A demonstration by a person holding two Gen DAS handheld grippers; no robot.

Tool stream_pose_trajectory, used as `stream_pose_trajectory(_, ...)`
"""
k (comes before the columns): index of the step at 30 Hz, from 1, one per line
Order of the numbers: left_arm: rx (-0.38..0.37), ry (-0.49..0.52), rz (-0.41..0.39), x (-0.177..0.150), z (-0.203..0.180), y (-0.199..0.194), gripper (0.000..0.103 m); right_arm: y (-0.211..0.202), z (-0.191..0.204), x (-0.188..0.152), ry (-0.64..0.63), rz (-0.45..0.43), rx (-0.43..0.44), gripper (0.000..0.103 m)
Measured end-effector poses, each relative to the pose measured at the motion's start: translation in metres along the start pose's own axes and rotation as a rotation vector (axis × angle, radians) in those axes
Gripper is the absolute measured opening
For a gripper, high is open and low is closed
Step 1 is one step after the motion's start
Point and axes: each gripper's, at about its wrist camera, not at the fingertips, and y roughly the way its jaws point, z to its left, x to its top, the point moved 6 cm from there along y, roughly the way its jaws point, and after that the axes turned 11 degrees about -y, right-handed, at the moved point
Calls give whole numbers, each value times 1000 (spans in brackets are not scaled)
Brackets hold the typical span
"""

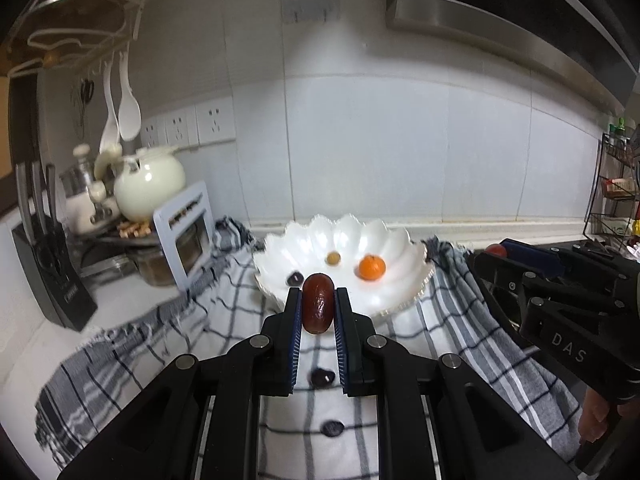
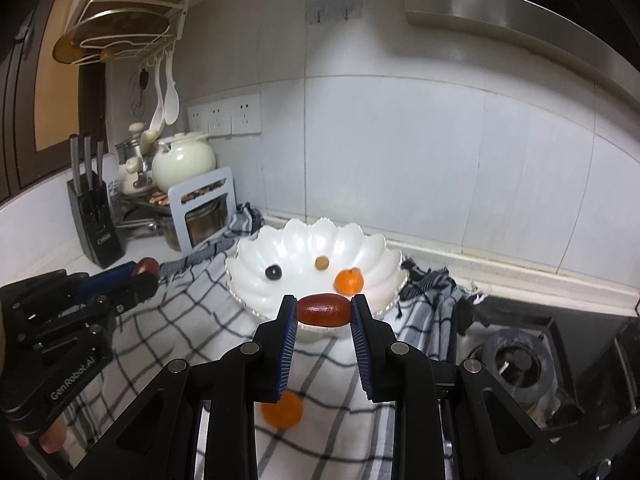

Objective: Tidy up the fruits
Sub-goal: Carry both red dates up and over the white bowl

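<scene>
Right now each of my hands carries a gripper with a reddish-brown, date-like fruit pinched at its tips. My left gripper [image 1: 318, 300] clamps its date [image 1: 317, 308] standing on end, the blue pads pressed against its two long sides. My right gripper [image 2: 324, 309] pinches the other date [image 2: 323, 309] lying crosswise, one pad on each end. Both fruits hang above the near rim of the white scalloped bowl [image 1: 400, 292], clear of the checked cloth [image 1: 224, 320] that covers the bench.

Inside the bowl lie a small orange [image 1: 371, 267], a small tan round fruit [image 1: 333, 258] and a dark grape-like fruit [image 2: 273, 272], each apart from the others. On the cloth on my side of the bowl, the left wrist view shows two dark fruits [image 1: 323, 376] between and below my fingers, and the right wrist view shows a second orange [image 2: 282, 410], partly hidden by the left pad.

Left of the bowl on the bench stand a black knife block [image 2: 94, 222], a cream teapot [image 2: 184, 166] and a pale grey rack [image 2: 206, 208]. A gas burner [image 2: 516, 360] sits to the right.
</scene>
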Motion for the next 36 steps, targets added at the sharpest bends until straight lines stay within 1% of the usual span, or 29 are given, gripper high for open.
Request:
stream_pose_trajectory(7, -11, -7, -33, 23, 5, 4, 17, 5, -3, 20, 19, -30, -1, 29)
stream_pose_trajectory(13, -35, -27, -7, 38, 8, 21, 17, 15, -4, 34, 30, -46, 9, 29)
stream_pose_trajectory(18, -37, -37, 20, 46, 10, 38, 17, 27, -7, 46, 34, -55, 3, 29)
stream_pose_trajectory(21, -33, -23, 26, 52, 11, 48, 17, 35, -8, 51, 34, -49, 2, 29)
stream_pose_trajectory(27, -45, -17, 67, 65, 11, 73, 17, 63, -12, 54, 44, -3, 24, 29)
stream_pose_trajectory(36, -66, -21, 166, 73, 11, 116, 17, 110, -20, 52, 82, 85, 66, 29)
